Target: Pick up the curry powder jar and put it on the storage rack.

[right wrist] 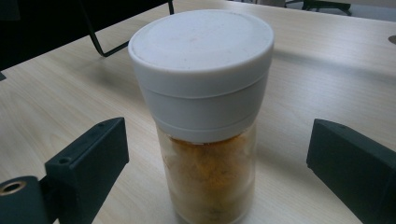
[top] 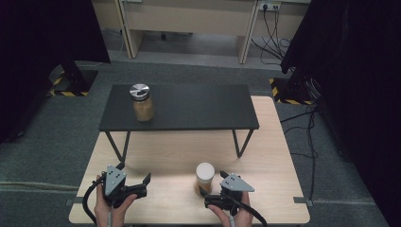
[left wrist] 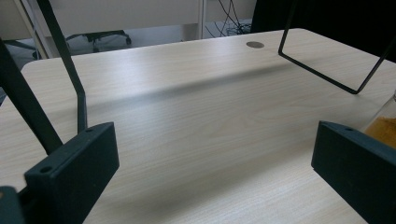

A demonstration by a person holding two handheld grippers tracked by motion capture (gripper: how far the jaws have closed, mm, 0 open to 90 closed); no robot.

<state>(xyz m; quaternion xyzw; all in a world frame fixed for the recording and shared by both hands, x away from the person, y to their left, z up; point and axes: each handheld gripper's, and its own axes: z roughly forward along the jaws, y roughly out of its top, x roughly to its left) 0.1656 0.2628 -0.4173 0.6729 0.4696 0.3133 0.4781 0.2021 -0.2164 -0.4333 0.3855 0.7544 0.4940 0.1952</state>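
Holding: my right gripper [right wrist: 217,158] with its jaws spread wide either side of the white-lidded jar [right wrist: 205,116], pads clear of the glass.
Jar look: clear glass, upright, orange-brown powder inside, broad white screw lid.
Jar place: on the wooden tabletop [top: 265,156], near its front edge, right of centre.
Left gripper [left wrist: 210,172]: released, jaws wide, nothing between them, near the front left corner.
Around: a black shelf [top: 189,109] spans the tabletop's far half on thin wire legs; a silver-lidded jar [top: 142,101] stands at the shelf's left end.
In the way: nothing between my jaws and the jar.
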